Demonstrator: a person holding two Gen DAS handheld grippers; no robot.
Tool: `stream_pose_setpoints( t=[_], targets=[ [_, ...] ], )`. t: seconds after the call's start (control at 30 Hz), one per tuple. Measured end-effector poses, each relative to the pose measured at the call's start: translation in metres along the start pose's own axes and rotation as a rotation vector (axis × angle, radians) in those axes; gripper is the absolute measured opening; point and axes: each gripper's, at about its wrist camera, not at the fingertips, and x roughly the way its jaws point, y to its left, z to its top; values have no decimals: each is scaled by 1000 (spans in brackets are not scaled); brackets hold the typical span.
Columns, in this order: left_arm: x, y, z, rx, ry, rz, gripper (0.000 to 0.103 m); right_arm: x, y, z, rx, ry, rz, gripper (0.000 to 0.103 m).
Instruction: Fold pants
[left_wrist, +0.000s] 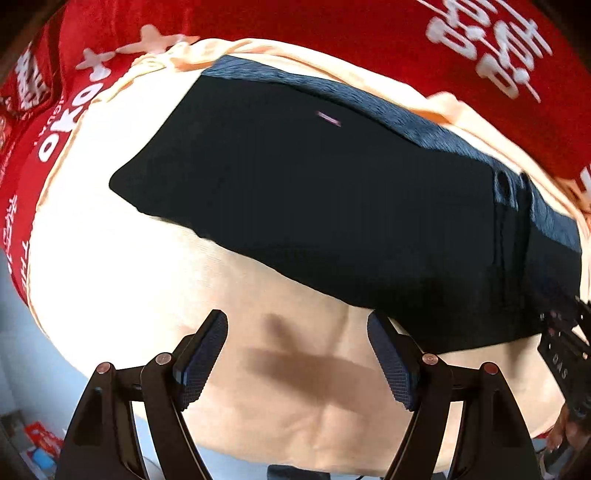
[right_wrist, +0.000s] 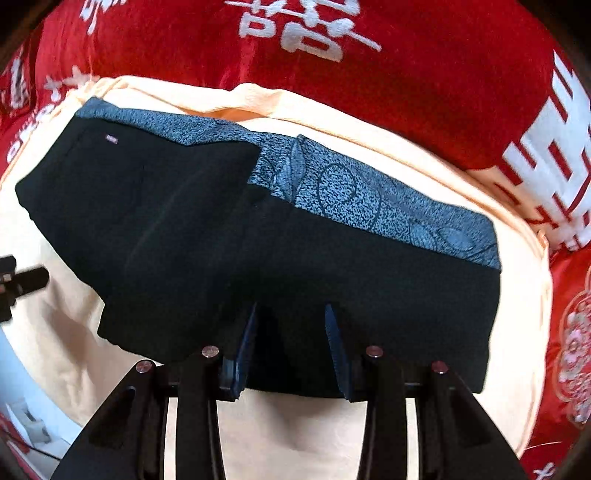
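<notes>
Black pants (left_wrist: 314, 192) lie folded on a cream cloth (left_wrist: 129, 277), their blue-grey patterned waistband (right_wrist: 369, 199) along the far edge. My left gripper (left_wrist: 295, 317) stands open over bare cream cloth just short of the pants' near edge, nothing between its fingers. In the right wrist view the pants (right_wrist: 184, 240) fill the middle. My right gripper (right_wrist: 291, 308) hangs over their near edge with its jaws partly apart; I see only flat black fabric under the gap and no fold pinched. The right gripper's body (left_wrist: 565, 347) shows at the left wrist view's right edge.
A red blanket (right_wrist: 443, 92) with white lettering lies under the cream cloth (right_wrist: 295, 435) and surrounds it. The left gripper (right_wrist: 18, 280) pokes in at the left edge of the right wrist view. Pale floor with small clutter (left_wrist: 40, 439) shows at lower left.
</notes>
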Motion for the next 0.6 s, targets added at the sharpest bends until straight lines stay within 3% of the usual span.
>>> stream_pose_setpoints(
  t=[0.3,0.6],
  targets=[
    [8,37,8,-74,-7,-56,78,-22,41,9,-75,-8,4,50],
    [10,64,5,-124,-11,-80,78,7,77,10,-123,74,2,69]
  ],
)
